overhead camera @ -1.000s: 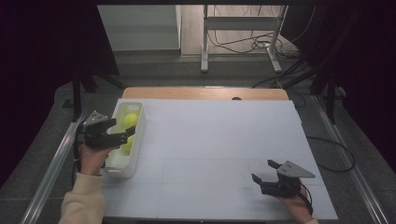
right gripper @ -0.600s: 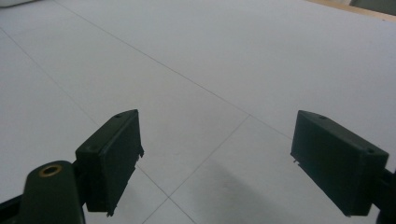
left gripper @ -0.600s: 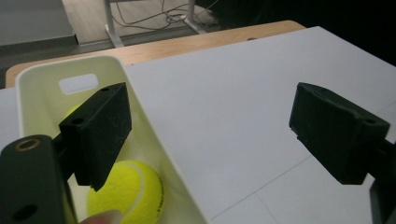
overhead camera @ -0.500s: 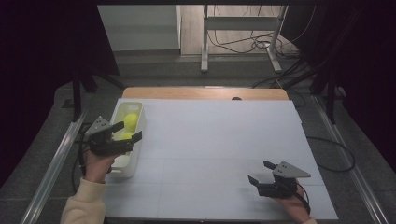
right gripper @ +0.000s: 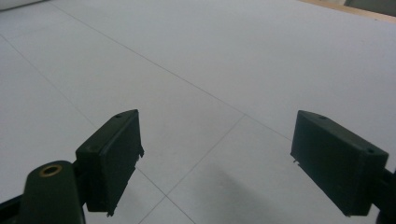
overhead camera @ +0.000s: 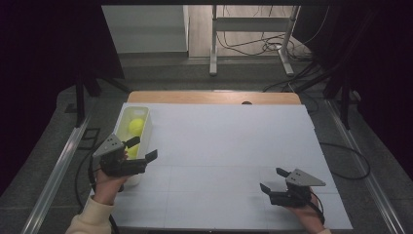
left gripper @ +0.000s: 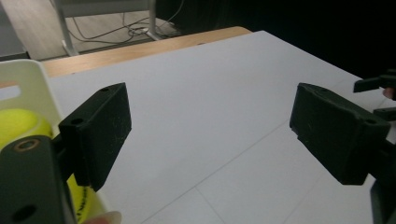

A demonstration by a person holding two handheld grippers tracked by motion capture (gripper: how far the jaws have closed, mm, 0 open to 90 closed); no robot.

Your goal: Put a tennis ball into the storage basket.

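- Gripping the left gripper [overhead camera: 141, 148], the person's left hand [overhead camera: 108, 183] holds it at the table's [overhead camera: 219, 141] left edge, over the near end of a white bin [overhead camera: 147, 127].
- Its jaws are spread wide with nothing between them; in the left gripper view [left gripper: 210, 135] only bare white tabletop [left gripper: 210, 93] lies in the gap.
- The bin stands lengthwise along the left edge and holds yellow-green balls [overhead camera: 136, 126]; one lies clear in the far half, another is partly hidden under the gripper.
- In the left gripper view a ball [left gripper: 16, 125] sits in the bin [left gripper: 28, 84] just behind the left jaw, at the frame's left edge.
- The right gripper [overhead camera: 275, 180] is held by the right hand [overhead camera: 307, 217] near the table's near right corner, low over the white top and well apart from the bin.
- Its jaws too are spread wide and empty; the right gripper view [right gripper: 215, 158] has plain tabletop [right gripper: 210, 70] with faint grid lines between them.
- A strip of wood [overhead camera: 214, 97] edges the far side of the table.
- Beyond it, cables [overhead camera: 248, 46] lie on the floor by a metal stand [overhead camera: 253, 29].
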